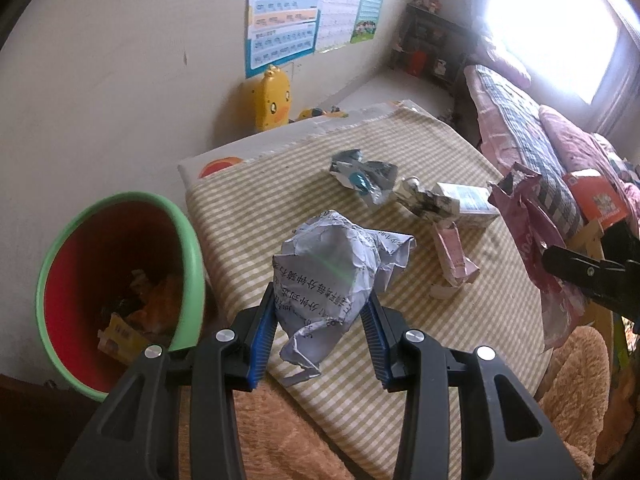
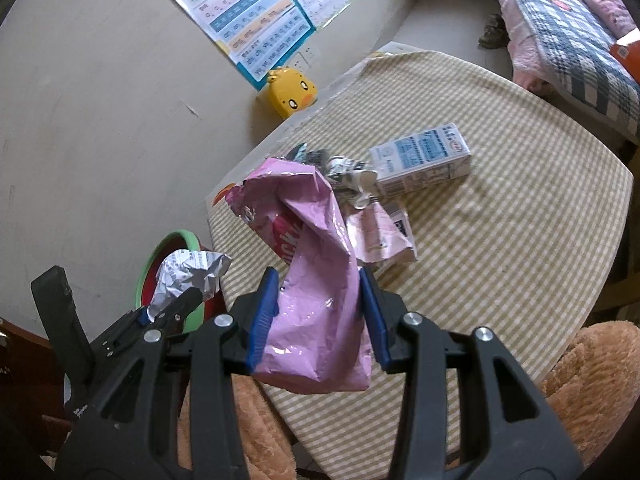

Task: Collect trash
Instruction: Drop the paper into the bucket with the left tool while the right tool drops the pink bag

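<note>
My left gripper [image 1: 322, 312] is shut on a crumpled ball of printed paper [image 1: 332, 268], held above the table's near left corner. To its left stands a bin [image 1: 188, 264] with a green rim and red inside, trash lying in its bottom. My right gripper [image 2: 320, 300] is shut on a pink snack bag [image 2: 316, 280], lifted over the striped tablecloth [image 2: 500, 240]. On the cloth lie a blue-and-white milk carton [image 2: 420, 160], a crushed pink carton [image 2: 384, 236], and crumpled foil wrappers [image 2: 344, 176]. The paper ball [image 2: 188, 276] and left gripper show at lower left in the right wrist view.
A yellow duck toy [image 1: 274, 98] sits on the floor by the wall under posters [image 1: 284, 12]. A bed with checked and pink bedding [image 1: 532, 140] runs along the right. A brown plush toy [image 2: 592, 384] lies at the table's near edge.
</note>
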`<state>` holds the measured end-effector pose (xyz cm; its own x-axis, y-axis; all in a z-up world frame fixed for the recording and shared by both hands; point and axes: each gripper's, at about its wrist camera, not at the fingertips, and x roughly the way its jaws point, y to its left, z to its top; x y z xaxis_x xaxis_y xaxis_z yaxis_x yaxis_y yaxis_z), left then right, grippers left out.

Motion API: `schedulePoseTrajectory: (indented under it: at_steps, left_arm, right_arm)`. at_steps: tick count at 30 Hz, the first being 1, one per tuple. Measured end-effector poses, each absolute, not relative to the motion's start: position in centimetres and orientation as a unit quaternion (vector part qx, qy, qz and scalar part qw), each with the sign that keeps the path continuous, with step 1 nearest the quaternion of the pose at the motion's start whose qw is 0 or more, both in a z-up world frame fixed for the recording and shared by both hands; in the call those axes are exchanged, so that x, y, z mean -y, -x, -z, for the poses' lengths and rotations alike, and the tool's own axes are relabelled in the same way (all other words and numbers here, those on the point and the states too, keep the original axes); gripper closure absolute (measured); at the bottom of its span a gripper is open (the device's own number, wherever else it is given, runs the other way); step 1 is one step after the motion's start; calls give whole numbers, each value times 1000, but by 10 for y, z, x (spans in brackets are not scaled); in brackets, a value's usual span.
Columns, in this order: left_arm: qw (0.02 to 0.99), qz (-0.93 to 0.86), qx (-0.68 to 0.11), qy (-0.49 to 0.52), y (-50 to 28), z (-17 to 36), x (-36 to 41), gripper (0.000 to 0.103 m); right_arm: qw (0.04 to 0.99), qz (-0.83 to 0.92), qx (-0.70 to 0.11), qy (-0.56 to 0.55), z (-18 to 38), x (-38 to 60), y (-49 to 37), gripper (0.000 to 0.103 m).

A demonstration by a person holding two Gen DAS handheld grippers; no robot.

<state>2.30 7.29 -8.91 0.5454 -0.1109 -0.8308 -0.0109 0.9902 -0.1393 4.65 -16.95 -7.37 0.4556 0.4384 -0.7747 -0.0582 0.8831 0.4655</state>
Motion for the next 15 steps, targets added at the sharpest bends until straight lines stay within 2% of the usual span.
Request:
schedulePoseTrajectory:
  at_steps: [15]
  left_arm:
    - [873, -59, -473, 106, -6, 105, -163, 65]
  right_arm:
    - [823, -204, -514, -131, 64, 87, -50, 62]
